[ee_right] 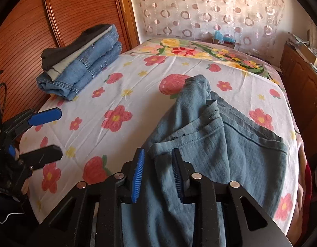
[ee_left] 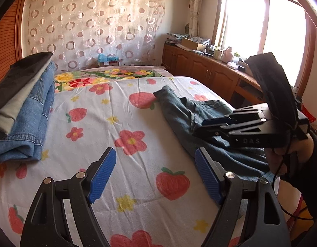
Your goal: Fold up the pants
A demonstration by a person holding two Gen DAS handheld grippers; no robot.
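Teal pants (ee_right: 210,144) crumpled on the bed (ee_right: 137,78)
Left claw (ee_left: 154,173) spread wide over the sheet; right claw (ee_right: 157,177) apart, straddling the fabric.

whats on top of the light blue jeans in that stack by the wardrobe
On the folded light blue jeans lie a pale grey-green folded garment and, topmost, a dark charcoal one. How many blue pairs there are, and anything between the layers, is hidden by the folds.

Rumpled blue-grey pants (ee_right: 210,135) lie loosely bunched on the flowered bed's (ee_right: 137,94) right side, one narrow end reaching toward its middle.
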